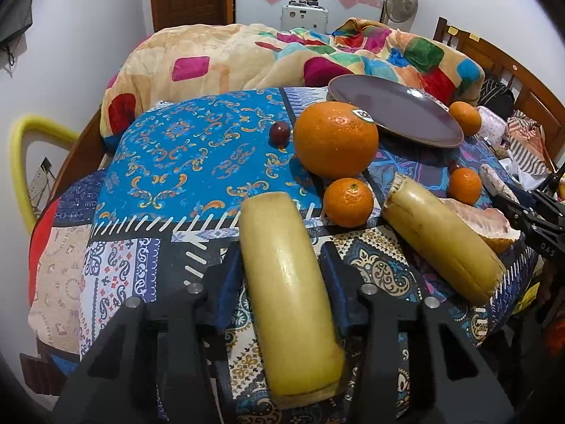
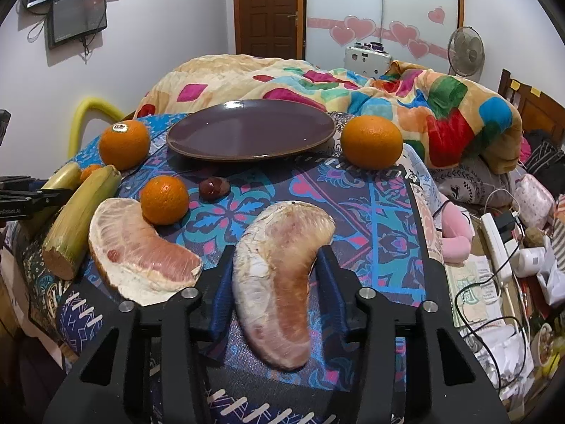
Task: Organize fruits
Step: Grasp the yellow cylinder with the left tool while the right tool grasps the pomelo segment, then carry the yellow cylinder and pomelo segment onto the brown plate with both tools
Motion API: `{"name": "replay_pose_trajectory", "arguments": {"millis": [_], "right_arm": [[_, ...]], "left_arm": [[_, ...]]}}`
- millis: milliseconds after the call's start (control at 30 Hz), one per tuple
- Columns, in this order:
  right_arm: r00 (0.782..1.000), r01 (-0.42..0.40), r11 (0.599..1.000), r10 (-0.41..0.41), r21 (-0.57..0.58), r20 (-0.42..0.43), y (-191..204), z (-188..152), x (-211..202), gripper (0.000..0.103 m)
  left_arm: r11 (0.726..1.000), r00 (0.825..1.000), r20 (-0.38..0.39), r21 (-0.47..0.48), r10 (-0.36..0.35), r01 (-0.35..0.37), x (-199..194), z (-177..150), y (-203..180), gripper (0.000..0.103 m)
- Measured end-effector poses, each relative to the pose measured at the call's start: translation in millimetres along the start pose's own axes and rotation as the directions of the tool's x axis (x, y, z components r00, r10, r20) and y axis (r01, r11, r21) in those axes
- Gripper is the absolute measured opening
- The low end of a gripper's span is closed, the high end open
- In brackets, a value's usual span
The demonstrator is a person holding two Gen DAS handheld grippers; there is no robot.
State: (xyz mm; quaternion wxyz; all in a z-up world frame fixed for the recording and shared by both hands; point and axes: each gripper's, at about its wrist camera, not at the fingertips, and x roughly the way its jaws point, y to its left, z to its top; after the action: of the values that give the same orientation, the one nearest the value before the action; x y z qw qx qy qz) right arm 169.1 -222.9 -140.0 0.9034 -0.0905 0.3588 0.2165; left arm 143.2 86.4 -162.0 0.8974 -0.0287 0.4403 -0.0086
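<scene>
We see the left gripper (image 1: 280,265) with its jaws spread wide around a yellow sugarcane piece (image 1: 289,293), which lies lengthwise between them on the patterned cloth (image 1: 197,148); a gap shows on each side, so nothing is clamped. A second sugarcane piece (image 1: 441,236) lies to its right, near a small orange (image 1: 349,202) and a large stickered orange (image 1: 335,139). The right gripper (image 2: 273,272) likewise stands open, its jaws either side of a pomelo segment (image 2: 279,279) that rests on the cloth between them, untouched as far as we can tell. Another pomelo segment (image 2: 141,251) lies just left of it, touching an orange (image 2: 164,199). The brown plate (image 2: 250,130) sits farther back, bare, with a further orange (image 2: 371,141) beside its right rim.
</scene>
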Motion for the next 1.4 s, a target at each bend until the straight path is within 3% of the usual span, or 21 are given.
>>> {"name": "replay_pose_trajectory", "arguments": {"millis": [167,300,633,1033,1400], "right_arm": [[1.0,0.008,1.0,-0.008,-0.007,0.011,1.5,1.2,-4.7,0.034],[0.999,0.017,1.0,-0.016,-0.009,0.051,2.2,8.1,-16.0,0.022],[0.997,-0.021,0.999,0.019,0.025,0.08,-3.2,14.3,-26.7,0.02],[0.985,-0.01,1.0,0.01,0.003,0.174,-4.1,38.9,-51.3,0.02],[0.966,-0.01,1.0,0.014,-0.018,0.26,-2.6,75.1,-47.2,0.02]], "left_arm": [[1.0,1.0,0.001,-0.004,-0.006,0.006,-3.1,1.2,-0.6,0.04],[1.0,1.0,0.026,0.005,0.003,-0.003,-12.6,2.6,-4.5,0.038],[0.999,0.991,0.13,0.048,0.01,-0.016,-53.1,14.0,-18.1,0.037],[0.997,0.976,0.211,0.061,-0.054,0.042,-75.2,50.5,-37.7,0.037],[0.993,0.964,0.248,0.085,-0.099,0.08,-64.0,94.5,-63.8,0.037]]}}
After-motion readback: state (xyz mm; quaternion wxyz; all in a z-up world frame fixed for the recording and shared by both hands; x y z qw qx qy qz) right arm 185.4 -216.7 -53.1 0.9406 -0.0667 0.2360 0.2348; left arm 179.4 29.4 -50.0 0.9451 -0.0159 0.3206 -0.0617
